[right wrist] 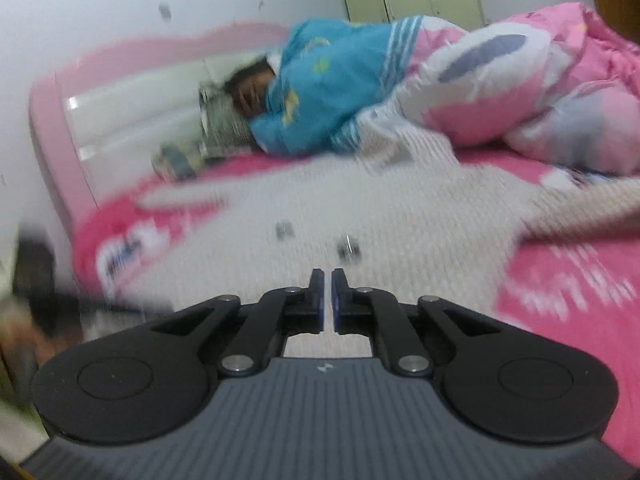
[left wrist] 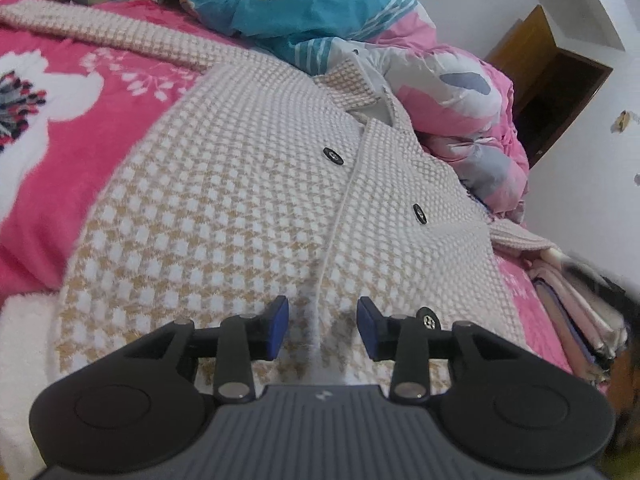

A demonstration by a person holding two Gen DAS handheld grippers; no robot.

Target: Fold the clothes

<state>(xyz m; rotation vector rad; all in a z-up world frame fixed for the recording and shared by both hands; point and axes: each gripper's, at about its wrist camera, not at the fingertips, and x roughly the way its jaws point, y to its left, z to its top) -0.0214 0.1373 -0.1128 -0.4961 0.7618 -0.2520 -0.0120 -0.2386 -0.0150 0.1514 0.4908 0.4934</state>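
Pink floral bed (left wrist: 60,168) carries a checked buttoned cardigan (left wrist: 240,200) spread flat, left gripper (left wrist: 322,322) parted and empty above its hem, right gripper (right wrist: 327,292) nearly closed, empty; folding likely calls for grasping an edge.

You find no readable words or numbers here; only a small pale logo mark (left wrist: 321,395) sits on each claw body, too small to make out as letters

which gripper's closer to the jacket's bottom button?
Left. The left gripper, open, hovers right beside the bottom button. The right gripper, nearly shut, sits short of the blurred buttons.
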